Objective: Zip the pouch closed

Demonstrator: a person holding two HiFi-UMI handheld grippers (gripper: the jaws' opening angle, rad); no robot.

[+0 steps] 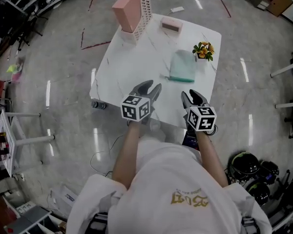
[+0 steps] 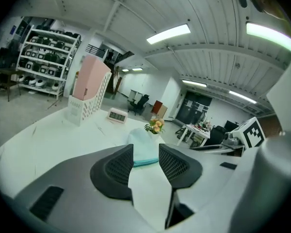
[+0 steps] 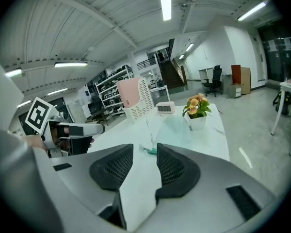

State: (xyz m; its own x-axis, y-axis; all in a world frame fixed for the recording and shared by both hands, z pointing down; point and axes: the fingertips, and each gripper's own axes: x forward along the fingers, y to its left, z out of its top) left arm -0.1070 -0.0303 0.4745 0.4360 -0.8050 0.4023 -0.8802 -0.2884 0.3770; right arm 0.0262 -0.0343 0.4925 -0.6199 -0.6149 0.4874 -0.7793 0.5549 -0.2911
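Observation:
A pale green pouch (image 1: 182, 66) lies flat on the white table (image 1: 132, 62), right of its middle, beside a small flower pot. The left gripper view shows the pouch (image 2: 144, 148) ahead, beyond the jaws. The right gripper view shows it (image 3: 177, 129) with its zip pull end (image 3: 148, 150) toward me. My left gripper (image 1: 150, 92) hovers over the table's near edge, open, nothing between the jaws. My right gripper (image 1: 192, 99) is at the near edge too, below the pouch, open and empty. Both are well short of the pouch.
A pink file holder (image 1: 133, 9) stands at the table's far left corner. A small digital clock (image 1: 170, 25) sits at the far edge. The flower pot (image 1: 203, 51) stands right beside the pouch. Stools and helmets stand on the floor around.

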